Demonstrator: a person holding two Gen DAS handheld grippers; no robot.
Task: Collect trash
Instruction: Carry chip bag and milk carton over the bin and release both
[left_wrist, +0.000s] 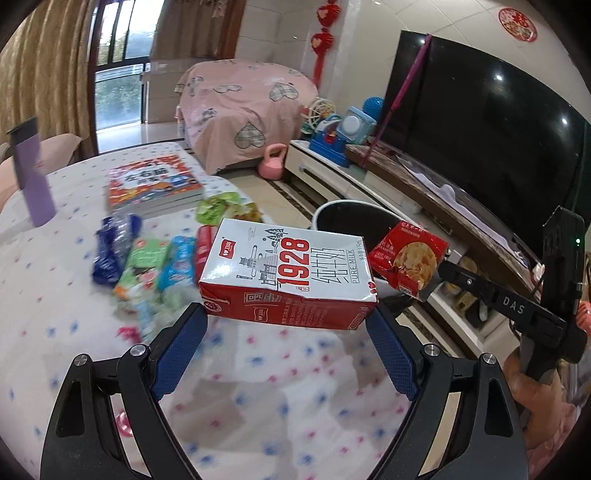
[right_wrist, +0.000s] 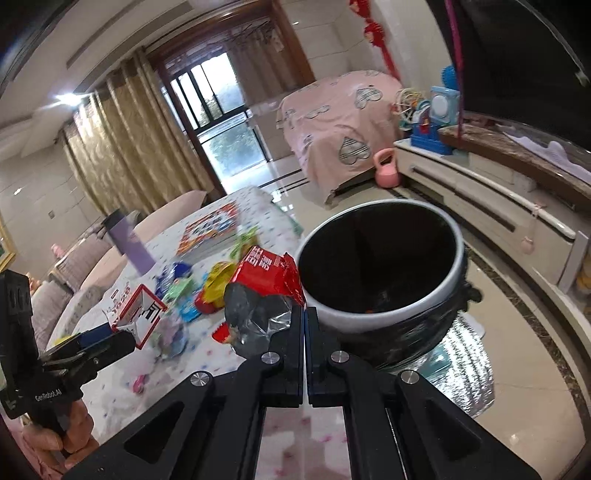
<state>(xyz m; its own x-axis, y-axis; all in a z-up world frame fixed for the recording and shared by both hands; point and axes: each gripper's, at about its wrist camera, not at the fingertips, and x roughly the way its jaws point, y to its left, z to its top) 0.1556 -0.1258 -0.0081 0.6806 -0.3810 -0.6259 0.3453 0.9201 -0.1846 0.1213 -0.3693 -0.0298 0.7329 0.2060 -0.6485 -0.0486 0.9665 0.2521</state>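
My left gripper (left_wrist: 288, 317) is shut on a red and white milk carton (left_wrist: 288, 273) and holds it above the table; the carton also shows in the right wrist view (right_wrist: 135, 310). My right gripper (right_wrist: 304, 314) is shut on a red snack wrapper (right_wrist: 266, 284), held beside the rim of the trash bin (right_wrist: 388, 310). The wrapper (left_wrist: 410, 254) and bin (left_wrist: 332, 218) also show in the left wrist view. Several wrappers (left_wrist: 147, 266) lie in a heap on the table.
The table has a white dotted cloth (left_wrist: 74, 332). On it lie a picture book (left_wrist: 151, 181) and a purple bottle (left_wrist: 31, 177). A TV (left_wrist: 480, 122) stands on a low cabinet (right_wrist: 480, 195) at the right. A pink kettlebell (right_wrist: 386, 170) sits on the floor.
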